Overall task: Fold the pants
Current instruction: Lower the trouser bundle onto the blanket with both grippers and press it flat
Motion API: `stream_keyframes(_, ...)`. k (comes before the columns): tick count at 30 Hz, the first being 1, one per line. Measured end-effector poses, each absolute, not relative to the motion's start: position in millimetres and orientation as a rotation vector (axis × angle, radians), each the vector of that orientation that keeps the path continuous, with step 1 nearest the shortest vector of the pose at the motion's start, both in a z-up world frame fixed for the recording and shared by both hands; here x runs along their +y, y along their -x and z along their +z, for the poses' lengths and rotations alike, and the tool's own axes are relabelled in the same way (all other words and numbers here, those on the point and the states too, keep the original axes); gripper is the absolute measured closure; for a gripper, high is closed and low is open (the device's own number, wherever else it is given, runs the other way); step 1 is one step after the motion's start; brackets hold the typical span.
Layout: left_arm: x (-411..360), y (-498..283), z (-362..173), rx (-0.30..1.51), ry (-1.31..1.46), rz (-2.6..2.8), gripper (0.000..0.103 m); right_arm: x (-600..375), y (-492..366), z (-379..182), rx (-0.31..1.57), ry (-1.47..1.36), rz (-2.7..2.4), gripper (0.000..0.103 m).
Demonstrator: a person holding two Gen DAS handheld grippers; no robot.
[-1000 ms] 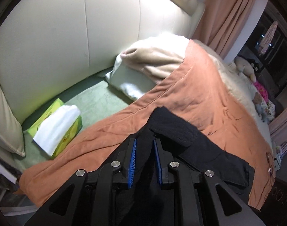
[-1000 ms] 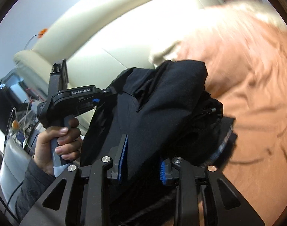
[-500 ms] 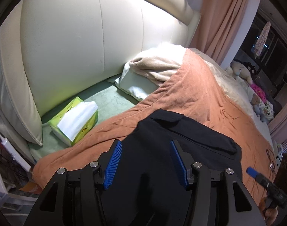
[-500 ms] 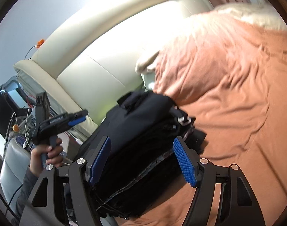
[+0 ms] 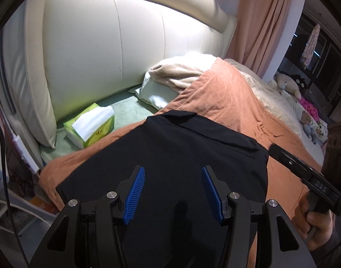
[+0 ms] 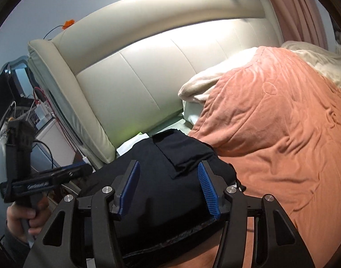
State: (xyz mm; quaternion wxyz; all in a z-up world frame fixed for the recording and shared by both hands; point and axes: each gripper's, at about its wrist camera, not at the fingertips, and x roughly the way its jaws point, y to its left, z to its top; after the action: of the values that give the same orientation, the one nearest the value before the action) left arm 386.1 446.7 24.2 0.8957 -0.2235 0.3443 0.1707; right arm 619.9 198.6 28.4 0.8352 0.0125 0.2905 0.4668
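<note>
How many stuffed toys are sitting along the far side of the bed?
3 at least, all at the far right edge in the left wrist view: a pale plush farthest back, a pink one in front of it, and a small bear nearest. More may be hidden in the clutter.

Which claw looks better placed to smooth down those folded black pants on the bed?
Probably the left. The left claw hovers open, centred over the flat top of the pants. The right claw, its jaws closing on nothing, sits nearer the pants' edge by the orange blanket.
</note>
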Motion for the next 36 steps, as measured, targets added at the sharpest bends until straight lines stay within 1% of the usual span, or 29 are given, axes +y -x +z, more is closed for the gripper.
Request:
stream_keyframes(5,435,-383,6,0.725,0.435,0.371,0.055,217,-626,15,0.600,0.001,1.039,0.051)
stream_keyframes(7,431,-386,-8,0.761,0.436,0.353,0.063,225,-628,2,0.607,0.045,1.039,0.051)
stream_keyframes(8,430,-388,-14,0.776,0.437,0.349,0.064,231,-636,-8,0.610,0.066,1.035,0.051)
stream_keyframes(13,423,-387,-30,0.786,0.445,0.348,0.065,232,-642,-38,0.647,0.126,1.038,0.051)
stream_keyframes(21,410,-391,-47,0.832,0.431,0.347,0.065,223,-649,-56,0.686,0.107,1.031,0.051)
stream_keyframes(25,404,-388,-46,0.836,0.428,0.354,0.065,222,-640,-56,0.685,0.124,1.000,0.051)
stream_keyframes(31,391,-372,-29,0.806,0.414,0.338,0.065,211,-624,-45,0.684,0.119,0.950,0.051)
stream_keyframes(36,373,-362,-20,0.804,0.394,0.331,0.065,189,-611,-40,0.724,0.128,0.935,0.051)
